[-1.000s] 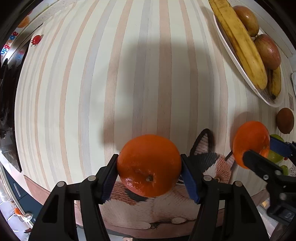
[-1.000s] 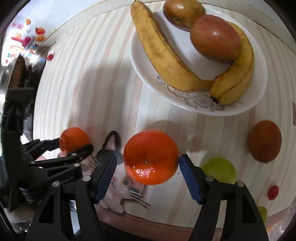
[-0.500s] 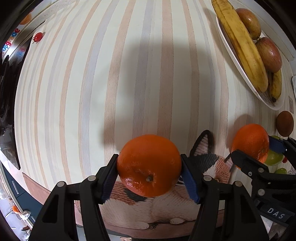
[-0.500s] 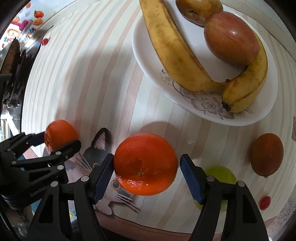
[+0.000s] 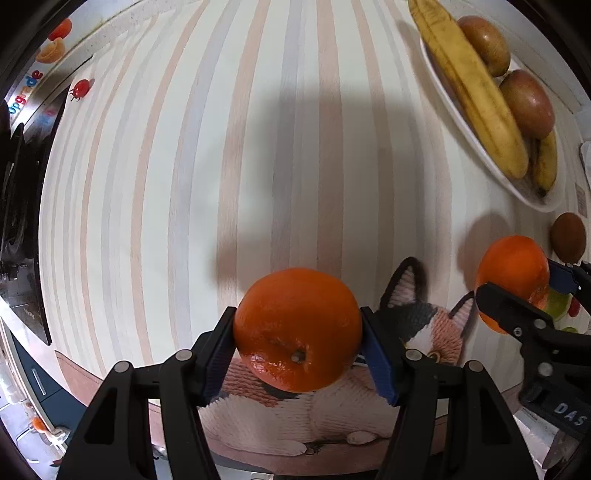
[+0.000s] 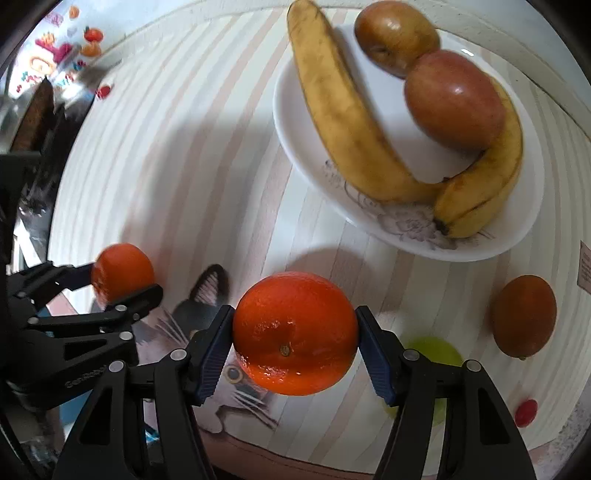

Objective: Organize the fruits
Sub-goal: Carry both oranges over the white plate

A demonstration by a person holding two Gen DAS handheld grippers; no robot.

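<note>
My left gripper (image 5: 298, 339) is shut on an orange (image 5: 297, 328) and holds it above the striped tablecloth. My right gripper (image 6: 294, 339) is shut on a second orange (image 6: 294, 332); it also shows at the right of the left wrist view (image 5: 511, 278). The left gripper with its orange (image 6: 122, 271) shows at the left of the right wrist view. A white plate (image 6: 517, 236) ahead of the right gripper holds two bananas (image 6: 343, 122), an apple (image 6: 454, 101) and a brownish fruit (image 6: 397, 33).
A brown round fruit (image 6: 524, 317), a green fruit (image 6: 434, 356) and a small red fruit (image 6: 526, 411) lie on the cloth at the right. A cat picture (image 5: 417, 332) is printed near the table's front edge. A small tomato (image 5: 80, 88) lies far left.
The right gripper's jaws have closed onto its orange and it has moved forward toward the plate. The left gripper has kept its orange and barely moved.
</note>
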